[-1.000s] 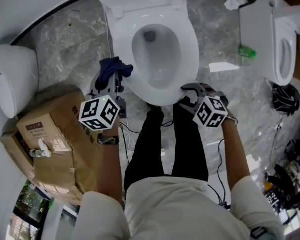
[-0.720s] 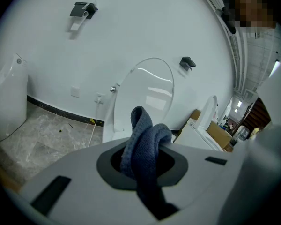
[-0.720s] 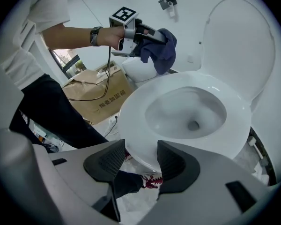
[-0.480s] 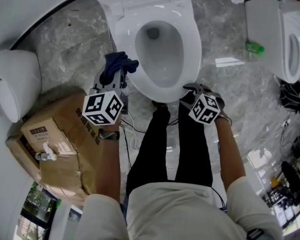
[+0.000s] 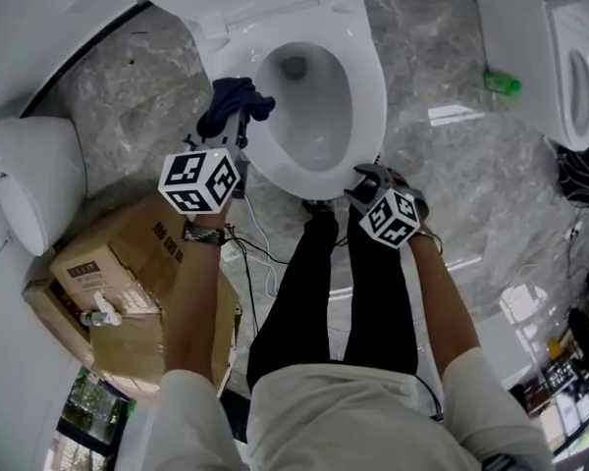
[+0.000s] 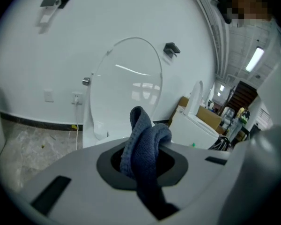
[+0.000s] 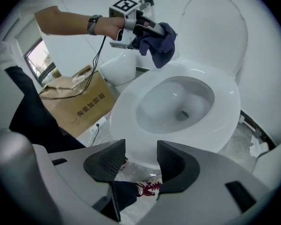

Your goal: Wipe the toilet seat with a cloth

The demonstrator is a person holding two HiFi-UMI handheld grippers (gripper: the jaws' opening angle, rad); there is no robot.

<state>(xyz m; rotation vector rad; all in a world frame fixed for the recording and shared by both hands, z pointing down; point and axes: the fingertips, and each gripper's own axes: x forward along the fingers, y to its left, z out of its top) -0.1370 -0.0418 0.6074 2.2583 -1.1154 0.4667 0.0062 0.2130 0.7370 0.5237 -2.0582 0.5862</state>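
In the head view, we held the left hand-held gripper (image 5: 234, 126) beside the left rim of the toilet seat (image 5: 371, 86). Its jaws were clamped on a dark blue cloth (image 5: 234, 101) bunched at that rim. The right hand-held gripper (image 5: 366, 178) sat at the seat's front edge, and a cardboard box (image 5: 108, 263) lay on the floor to the left.

In the left gripper view, we saw the cloth pinched between the jaws, its folds rising above them and the raised lid (image 6: 131, 78) behind.

In the right gripper view, the jaws stood partly apart and empty, with the seat's front rim just beyond. The cloth hung over the far rim; we could not tell whether it touched.
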